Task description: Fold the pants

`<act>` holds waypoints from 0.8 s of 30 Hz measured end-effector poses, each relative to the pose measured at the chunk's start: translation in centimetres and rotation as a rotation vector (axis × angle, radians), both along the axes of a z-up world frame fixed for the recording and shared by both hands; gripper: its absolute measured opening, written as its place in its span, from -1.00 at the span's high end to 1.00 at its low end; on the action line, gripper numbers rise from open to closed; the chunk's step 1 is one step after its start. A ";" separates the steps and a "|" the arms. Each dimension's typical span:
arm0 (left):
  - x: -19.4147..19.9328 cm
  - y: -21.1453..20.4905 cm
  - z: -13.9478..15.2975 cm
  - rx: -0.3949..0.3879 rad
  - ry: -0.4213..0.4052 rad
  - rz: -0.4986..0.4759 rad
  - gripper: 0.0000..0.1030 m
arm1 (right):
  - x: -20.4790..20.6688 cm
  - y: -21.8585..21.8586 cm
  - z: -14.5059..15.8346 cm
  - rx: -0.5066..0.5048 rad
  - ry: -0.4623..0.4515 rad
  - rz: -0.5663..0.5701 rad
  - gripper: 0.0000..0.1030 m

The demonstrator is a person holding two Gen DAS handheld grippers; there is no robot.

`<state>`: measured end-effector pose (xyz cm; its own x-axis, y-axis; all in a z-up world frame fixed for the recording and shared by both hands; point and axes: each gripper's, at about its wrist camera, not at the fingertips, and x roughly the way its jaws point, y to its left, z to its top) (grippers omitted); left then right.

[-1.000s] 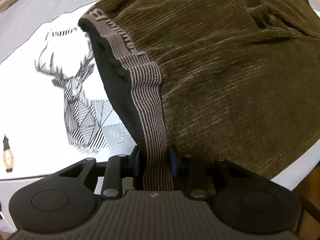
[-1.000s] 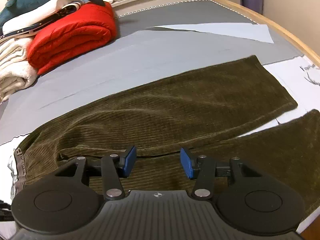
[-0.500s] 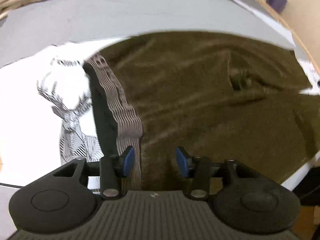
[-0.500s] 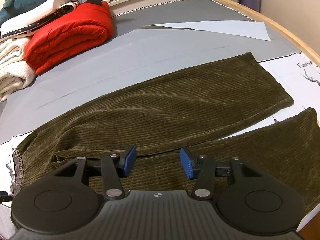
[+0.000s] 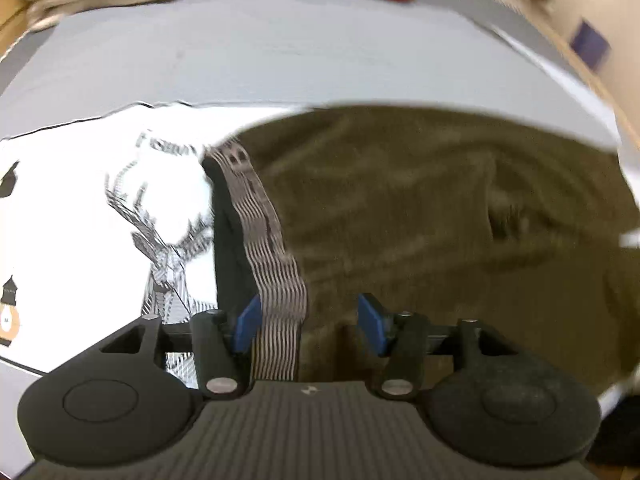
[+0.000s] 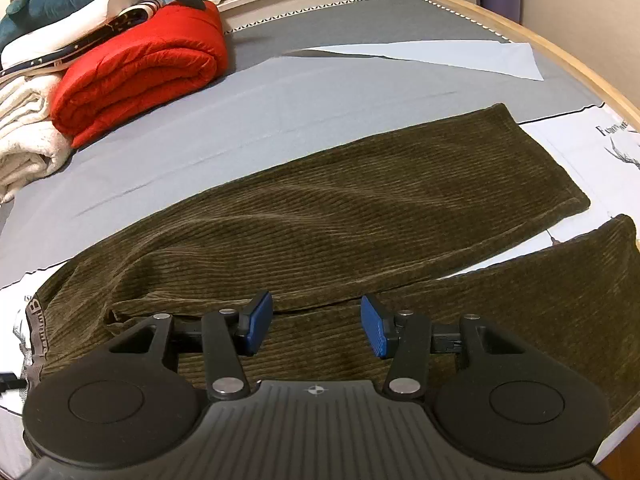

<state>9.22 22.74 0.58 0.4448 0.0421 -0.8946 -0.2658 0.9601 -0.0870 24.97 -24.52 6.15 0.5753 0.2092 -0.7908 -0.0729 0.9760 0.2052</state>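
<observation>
Olive corduroy pants (image 6: 360,216) lie flat on the grey bed, legs spread toward the right, one leg (image 6: 560,300) nearer me. Their striped elastic waistband (image 5: 264,240) lies at the left end, also seen in the right wrist view (image 6: 34,316). My left gripper (image 5: 308,324) is open just above the waistband, which passes between its blue pads without being pinched. My right gripper (image 6: 316,324) is open and empty above the crotch area where the legs meet.
A white sheet with a deer print (image 5: 160,240) lies under the waistband end. A red rolled quilt (image 6: 140,72), cream blankets (image 6: 24,140) and plush toys sit at the back left. A wooden bed edge (image 6: 580,80) runs along the right.
My left gripper has opened and let go of the waistband, which has dropped flat. It has pulled back, the view is blurred. The right gripper has stayed open and barely moved.
</observation>
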 end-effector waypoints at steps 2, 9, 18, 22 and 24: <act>0.5 1.0 0.3 -0.022 -0.035 0.055 -0.18 | 0.1 0.2 0.0 0.002 0.003 -0.001 0.00; 2.6 2.4 0.1 -0.079 -0.071 0.138 1.00 | 0.3 1.3 0.6 -0.001 -0.037 0.020 0.01; 4.7 2.1 0.0 -0.089 -0.124 0.242 1.00 | 1.3 3.1 0.9 0.068 -0.037 0.034 0.49; 5.8 2.2 0.0 -0.107 -0.160 0.273 1.00 | 1.8 4.5 1.2 0.107 -0.032 0.056 0.49; 6.5 2.2 -0.1 -0.120 -0.170 0.278 0.99 | 2.0 5.1 1.3 0.131 -0.018 0.072 0.48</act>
